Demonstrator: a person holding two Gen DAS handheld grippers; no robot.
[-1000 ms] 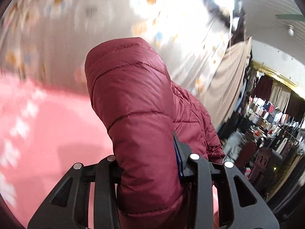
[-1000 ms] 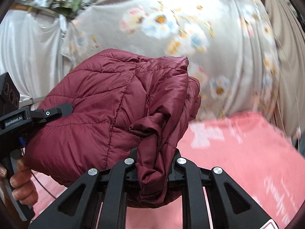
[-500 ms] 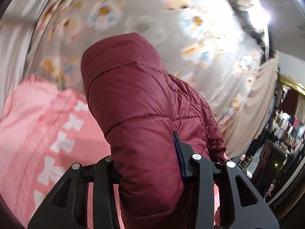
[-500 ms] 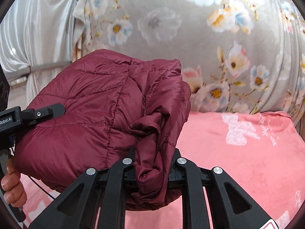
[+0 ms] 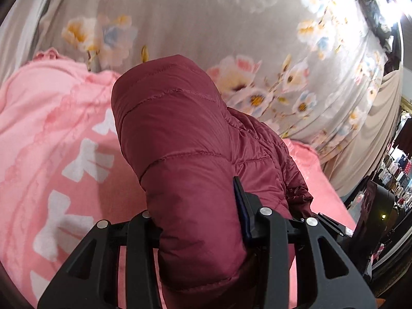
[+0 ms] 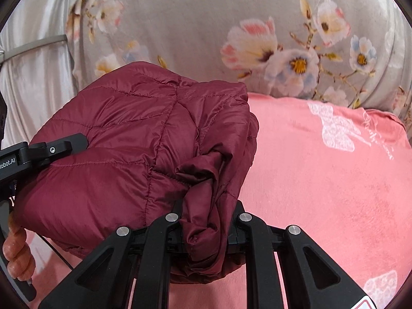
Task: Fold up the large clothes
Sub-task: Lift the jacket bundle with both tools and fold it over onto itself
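A folded maroon quilted puffer jacket (image 5: 185, 154) fills the middle of the left wrist view and also shows in the right wrist view (image 6: 134, 139). My left gripper (image 5: 200, 221) is shut on one end of the bundle. My right gripper (image 6: 208, 221) is shut on a bunched edge at the other end. Both hold it above a pink blanket (image 6: 322, 180). The left gripper (image 6: 38, 154) shows at the left edge of the right wrist view, held by a hand (image 6: 18, 252).
The pink blanket (image 5: 51, 154) has white bow prints. A grey floral curtain (image 6: 231, 25) hangs behind it. A white satin drape (image 6: 31, 72) is at the far left. Clothes racks (image 5: 394, 164) stand to the right.
Both views have swung downward, showing more pink blanket and less curtain. The jacket stays clamped in both grippers in the same folded shape.
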